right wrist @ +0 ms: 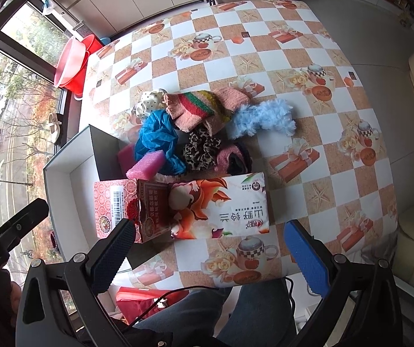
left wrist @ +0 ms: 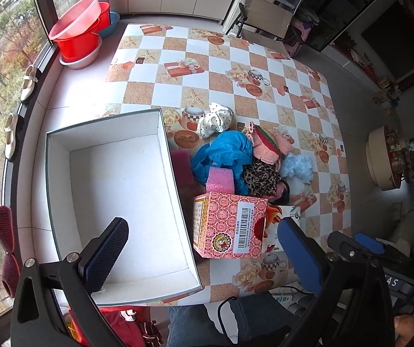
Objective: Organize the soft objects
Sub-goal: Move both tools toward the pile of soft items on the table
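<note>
Start of sorting: my left gripper (left wrist: 204, 250) and right gripper (right wrist: 210, 253) hover with fingers spread, holding nothing. The soft pile (right wrist: 195, 133) lies on the table (right wrist: 308, 57) beside the empty white box (left wrist: 114, 190). Next, I judge: grasp one item.

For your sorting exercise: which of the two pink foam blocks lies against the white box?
The darker magenta foam block touches the white box; the lighter pink foam block lies nearer the tissue carton.
</note>
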Motion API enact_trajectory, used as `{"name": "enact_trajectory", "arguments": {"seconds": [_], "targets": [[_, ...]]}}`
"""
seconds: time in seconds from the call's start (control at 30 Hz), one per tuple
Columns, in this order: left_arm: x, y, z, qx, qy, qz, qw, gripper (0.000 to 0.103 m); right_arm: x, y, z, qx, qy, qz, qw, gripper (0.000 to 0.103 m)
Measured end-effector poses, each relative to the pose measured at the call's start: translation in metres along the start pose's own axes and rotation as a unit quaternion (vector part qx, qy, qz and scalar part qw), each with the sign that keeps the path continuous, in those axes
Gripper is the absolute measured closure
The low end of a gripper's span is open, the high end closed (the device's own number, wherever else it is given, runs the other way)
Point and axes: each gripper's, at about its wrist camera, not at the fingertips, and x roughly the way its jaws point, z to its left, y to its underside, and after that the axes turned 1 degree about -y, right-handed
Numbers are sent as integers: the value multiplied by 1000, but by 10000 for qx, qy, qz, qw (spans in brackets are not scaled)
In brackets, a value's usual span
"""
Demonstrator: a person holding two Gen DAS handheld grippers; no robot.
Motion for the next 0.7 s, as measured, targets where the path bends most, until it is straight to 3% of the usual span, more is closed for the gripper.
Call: {"name": "enact_trajectory", "arguments": {"seconds": [0.4,0.53,0.7], "targets": [[12,-19,-11,124,-225,148,9996,0,11,5,-21,205,45,175,9996,0],[20,-33,-23,172,-487,192,9985,0,21,-6,-32,197,33,266,9994,0],[31,-50,-37,38,-494,311,9983,0,33,-27,-45,181,-98,407,9990,0]]}}
